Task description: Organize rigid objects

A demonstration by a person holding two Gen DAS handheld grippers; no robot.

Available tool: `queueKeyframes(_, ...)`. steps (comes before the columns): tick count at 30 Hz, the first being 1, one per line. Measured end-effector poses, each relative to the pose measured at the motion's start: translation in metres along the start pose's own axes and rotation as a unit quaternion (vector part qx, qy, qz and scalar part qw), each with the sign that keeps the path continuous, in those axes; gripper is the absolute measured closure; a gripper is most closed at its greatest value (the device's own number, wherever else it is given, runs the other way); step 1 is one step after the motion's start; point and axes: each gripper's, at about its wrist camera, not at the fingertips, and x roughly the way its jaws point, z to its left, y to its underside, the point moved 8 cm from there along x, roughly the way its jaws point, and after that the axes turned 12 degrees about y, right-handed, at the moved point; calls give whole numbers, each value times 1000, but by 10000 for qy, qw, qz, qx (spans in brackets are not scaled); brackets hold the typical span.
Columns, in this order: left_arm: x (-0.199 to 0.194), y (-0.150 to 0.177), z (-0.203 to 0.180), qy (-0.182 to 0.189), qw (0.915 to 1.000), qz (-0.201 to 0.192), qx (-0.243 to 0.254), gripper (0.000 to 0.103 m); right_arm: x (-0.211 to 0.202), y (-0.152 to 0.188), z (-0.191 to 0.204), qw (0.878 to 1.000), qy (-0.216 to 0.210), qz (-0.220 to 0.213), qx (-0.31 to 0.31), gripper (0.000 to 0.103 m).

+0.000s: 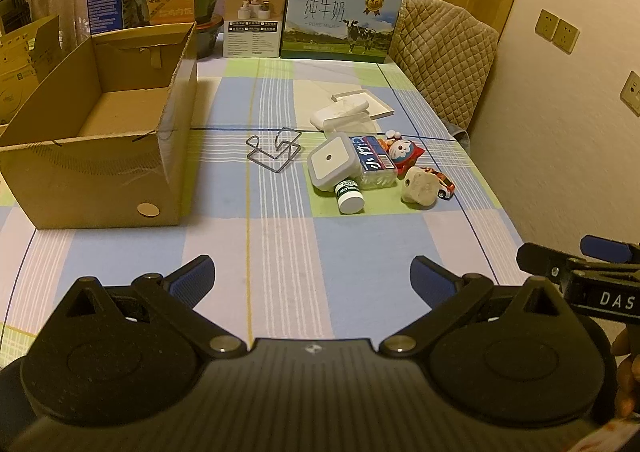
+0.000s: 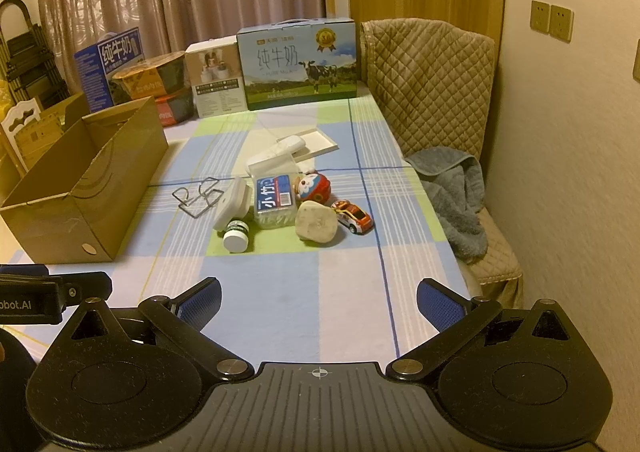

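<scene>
- The counter (image 2: 280, 292), under a checked cloth, carries everything; milk cartons and bowls line its far edge.
- The cardboard box (image 1: 100, 155) stands open and looks empty on the left side, well apart from the clutter. I take it to be where the things should go.
- The pile of rigid objects sits right of centre: a white square case (image 2: 234, 203) leaning on a small bottle (image 2: 236, 238), a clear tub with a blue label (image 2: 276, 203), a round cartoon toy (image 2: 314, 185), a pale stone-like lump (image 2: 316, 226) and a toy car (image 2: 354, 216), most of them touching one another.
- A bent wire stand (image 1: 274, 149) lies alone between box and pile.
- What could go wrong: the pieces crowd so tightly that reaching for one may nudge its neighbours. The bottle lies on its side and could roll; the car sits nearest the right edge of the counter and could run off. The wire stand is thin and may slip through a grip.
- The left gripper (image 1: 312, 276) hovers low over the near cloth, level, fingers spread wide and holding nothing.
- The right gripper (image 2: 318, 302) hangs just beside it, likewise level, fingers wide and empty, pointing at the pile.
- Both are well short of any object; nothing has gone into the box yet.
</scene>
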Motion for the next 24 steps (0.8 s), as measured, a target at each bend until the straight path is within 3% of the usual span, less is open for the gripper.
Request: queueKeyframes(24,20,-25,12,46,10000,-39,-6,1,15,-18,-9,10000,-23,-8,58,2)
